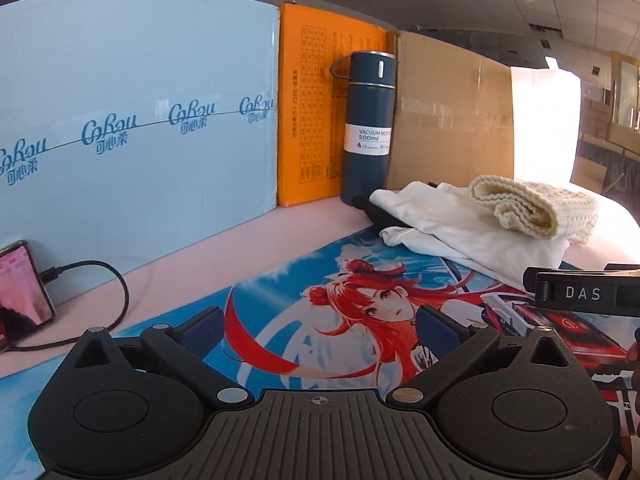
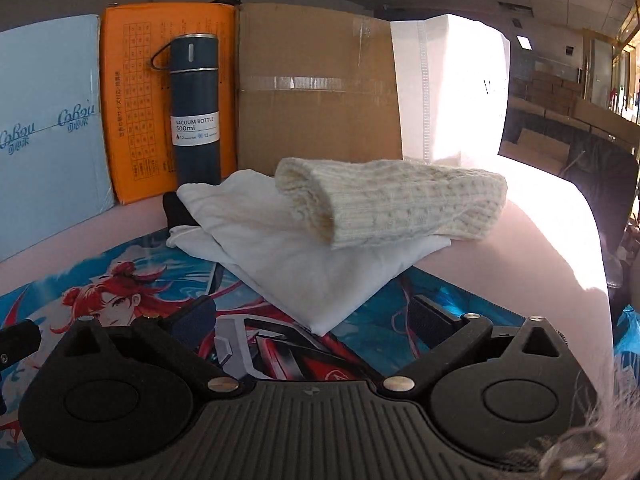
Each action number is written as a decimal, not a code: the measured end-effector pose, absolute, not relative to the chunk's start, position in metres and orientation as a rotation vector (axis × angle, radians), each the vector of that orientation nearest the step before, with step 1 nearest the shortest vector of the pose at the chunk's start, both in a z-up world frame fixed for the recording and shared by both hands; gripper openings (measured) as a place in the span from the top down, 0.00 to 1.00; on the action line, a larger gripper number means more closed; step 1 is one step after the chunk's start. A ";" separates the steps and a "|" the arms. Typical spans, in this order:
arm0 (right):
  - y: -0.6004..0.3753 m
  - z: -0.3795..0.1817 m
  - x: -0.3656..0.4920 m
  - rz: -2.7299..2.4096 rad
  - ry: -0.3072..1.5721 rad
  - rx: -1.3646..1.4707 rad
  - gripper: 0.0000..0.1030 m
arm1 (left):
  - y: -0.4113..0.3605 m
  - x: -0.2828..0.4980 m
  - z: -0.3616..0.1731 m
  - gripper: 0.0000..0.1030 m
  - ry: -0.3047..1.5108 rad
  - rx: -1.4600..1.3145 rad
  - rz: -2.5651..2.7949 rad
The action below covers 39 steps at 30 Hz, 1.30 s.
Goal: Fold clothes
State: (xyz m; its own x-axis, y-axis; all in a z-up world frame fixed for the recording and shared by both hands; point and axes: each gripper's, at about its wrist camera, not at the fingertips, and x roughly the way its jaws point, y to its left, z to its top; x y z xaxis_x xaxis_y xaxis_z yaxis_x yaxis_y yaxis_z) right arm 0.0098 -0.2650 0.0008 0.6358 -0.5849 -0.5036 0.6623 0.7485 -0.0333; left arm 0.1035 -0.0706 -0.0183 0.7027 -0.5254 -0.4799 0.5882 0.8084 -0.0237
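Note:
A folded cream knit sweater (image 2: 396,204) lies on top of a folded white garment (image 2: 304,264), with a black piece (image 2: 176,210) sticking out under them at the left. The pile sits at the back of the anime desk mat (image 2: 100,280). It also shows in the left wrist view, sweater (image 1: 532,204) on white cloth (image 1: 460,236). My right gripper (image 2: 316,320) is open and empty, just in front of the white garment's near corner. My left gripper (image 1: 320,332) is open and empty over the mat, left of the pile. The right gripper's side (image 1: 584,294) shows in the left view.
A dark blue vacuum bottle (image 2: 196,112) stands behind the pile, against an orange box (image 2: 136,100), a light blue carton (image 1: 132,120) and a brown cardboard box (image 2: 316,88). A phone (image 1: 20,292) with a charging cable (image 1: 108,300) lies at the left. The table edge drops off at the right (image 2: 600,264).

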 end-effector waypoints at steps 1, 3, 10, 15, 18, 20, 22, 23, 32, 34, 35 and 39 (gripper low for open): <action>-0.268 -0.002 0.013 -0.736 0.533 0.165 0.00 | -0.074 0.107 -0.020 0.00 0.503 0.132 -0.627; -0.272 -0.010 0.018 -0.755 0.565 0.169 0.00 | -0.079 0.116 -0.023 0.00 0.542 0.124 -0.637; -0.289 -0.022 0.032 -0.793 0.635 0.277 0.00 | -0.098 0.139 -0.036 0.00 0.657 0.166 -0.624; -0.289 -0.022 0.038 -0.798 0.631 0.277 0.00 | -0.110 0.142 -0.038 0.00 0.660 0.224 -0.611; -0.289 -0.022 0.042 -0.801 0.628 0.278 0.00 | -0.112 0.143 -0.039 0.00 0.659 0.230 -0.604; -0.289 -0.022 0.043 -0.802 0.627 0.278 0.00 | -0.112 0.144 -0.038 0.00 0.661 0.228 -0.605; -0.289 -0.022 0.043 -0.802 0.627 0.278 0.00 | -0.112 0.145 -0.038 0.00 0.661 0.226 -0.606; -0.289 -0.022 0.043 -0.802 0.627 0.278 0.00 | -0.113 0.145 -0.038 0.00 0.661 0.227 -0.606; -0.289 -0.022 0.043 -0.801 0.626 0.280 0.00 | -0.112 0.145 -0.038 0.00 0.660 0.227 -0.607; -0.289 -0.022 0.043 -0.800 0.626 0.280 0.00 | -0.112 0.145 -0.038 0.00 0.660 0.224 -0.608; -0.289 -0.022 0.042 -0.800 0.626 0.280 0.00 | -0.112 0.145 -0.038 0.00 0.660 0.223 -0.608; -0.289 -0.022 0.042 -0.800 0.626 0.280 0.00 | -0.112 0.145 -0.038 0.00 0.659 0.221 -0.609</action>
State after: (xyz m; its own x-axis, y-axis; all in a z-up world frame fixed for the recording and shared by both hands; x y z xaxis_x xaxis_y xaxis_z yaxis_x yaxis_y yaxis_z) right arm 0.0423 -0.2893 -0.0221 0.5304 -0.5798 -0.6185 0.7396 0.6730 0.0033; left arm 0.1452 -0.1115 -0.0377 0.6252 -0.4582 -0.6318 0.5937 0.8047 0.0039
